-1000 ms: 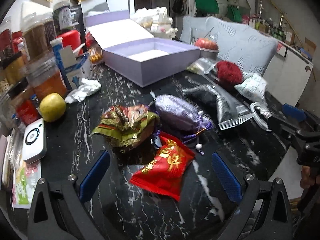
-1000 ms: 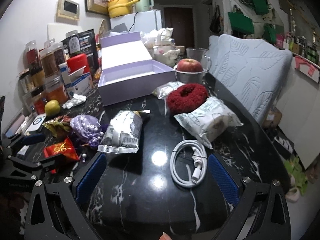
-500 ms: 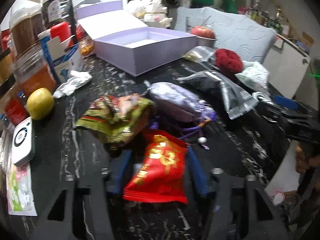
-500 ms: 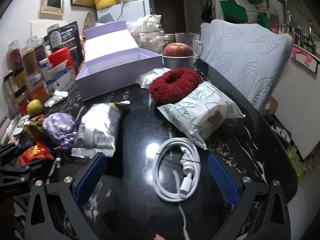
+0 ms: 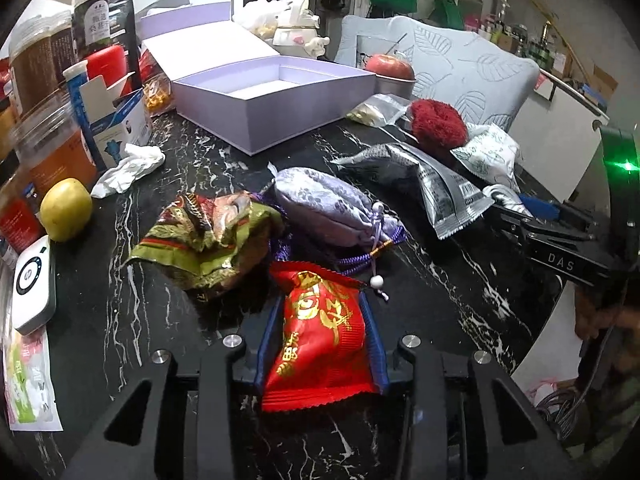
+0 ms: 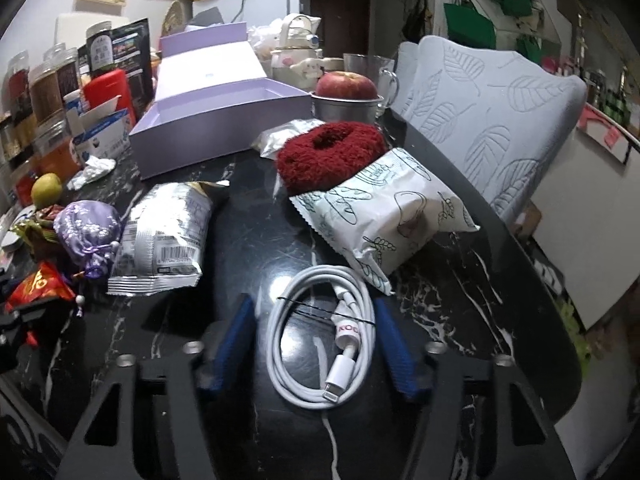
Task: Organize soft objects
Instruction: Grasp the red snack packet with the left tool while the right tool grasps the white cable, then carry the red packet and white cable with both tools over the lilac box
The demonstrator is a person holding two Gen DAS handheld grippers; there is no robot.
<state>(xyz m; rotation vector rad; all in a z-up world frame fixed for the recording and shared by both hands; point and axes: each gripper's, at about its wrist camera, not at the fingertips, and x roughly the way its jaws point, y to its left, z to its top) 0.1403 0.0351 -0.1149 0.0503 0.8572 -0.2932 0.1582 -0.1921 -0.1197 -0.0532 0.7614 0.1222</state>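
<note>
My left gripper (image 5: 320,304) has its jaws closing on a red snack packet (image 5: 320,336), and both blue pads press the packet's sides on the black marble table (image 5: 460,280). Beyond it lie a green-gold packet (image 5: 208,236), a purple drawstring pouch (image 5: 328,208) and a silver packet (image 5: 432,184). My right gripper (image 6: 312,308) is closing around a coiled white cable (image 6: 276,336). The coil sits between its pads, with a gap still showing on the left side. A red fluffy scrunchie (image 6: 328,156) rests on a white printed packet (image 6: 392,216). The open purple box (image 5: 280,120) stands at the back.
Jars and cartons (image 5: 48,92) line the left edge, with a yellow-green fruit (image 5: 66,208), a white device (image 5: 34,280) and a crumpled tissue (image 5: 128,166) nearby. An apple in a metal bowl (image 6: 346,98) and a padded chair back (image 6: 500,120) stand behind.
The left jaws went from wide open to closed on the red packet. The right gripper moved forward over the cable, and its jaws have come in on either side of the coil.
</note>
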